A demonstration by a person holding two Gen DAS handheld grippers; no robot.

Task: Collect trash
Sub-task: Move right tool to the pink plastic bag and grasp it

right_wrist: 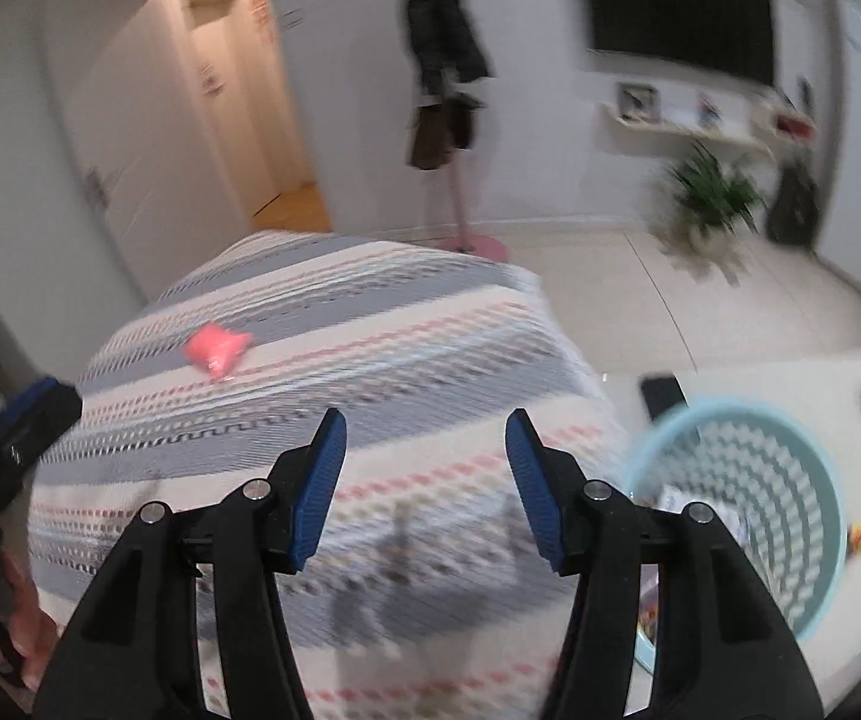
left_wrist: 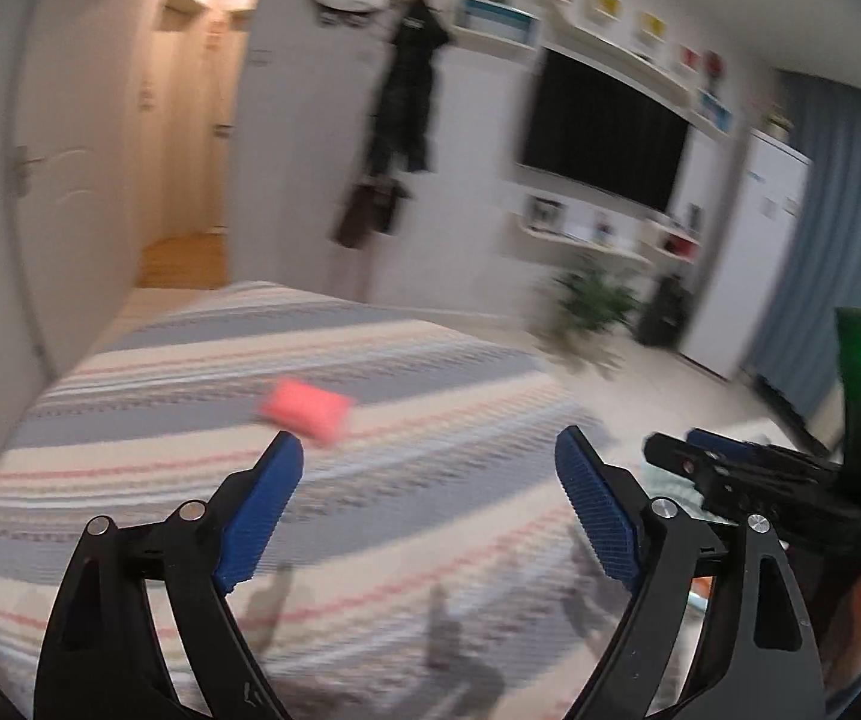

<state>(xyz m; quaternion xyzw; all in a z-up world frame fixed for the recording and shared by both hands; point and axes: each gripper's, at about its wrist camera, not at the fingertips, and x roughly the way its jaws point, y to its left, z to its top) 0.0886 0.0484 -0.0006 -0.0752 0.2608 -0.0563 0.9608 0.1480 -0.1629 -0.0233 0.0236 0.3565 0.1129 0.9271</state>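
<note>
A pink crumpled packet (left_wrist: 305, 409) lies on the striped bed cover (left_wrist: 190, 480), blurred by motion. In the right wrist view the same pink packet (right_wrist: 217, 350) sits toward the bed's far left. My left gripper (left_wrist: 429, 450) hangs above the bed, jaws wide open with nothing between them; the packet lies just beyond its left fingertip. My right gripper (right_wrist: 425, 429) is open and empty over the bed's near corner. A light blue mesh basket (right_wrist: 742, 516) with some scraps inside stands on the floor right of the bed. The right gripper's body (left_wrist: 778, 492) shows at the left view's right edge.
An open door (left_wrist: 70, 168) and hallway lie beyond the bed. Dark clothes hang on a stand (left_wrist: 406, 84) against the far wall. A wall TV (left_wrist: 604, 132), shelves and a potted plant (right_wrist: 712, 192) stand to the right. A dark flat object (right_wrist: 664, 396) lies by the basket.
</note>
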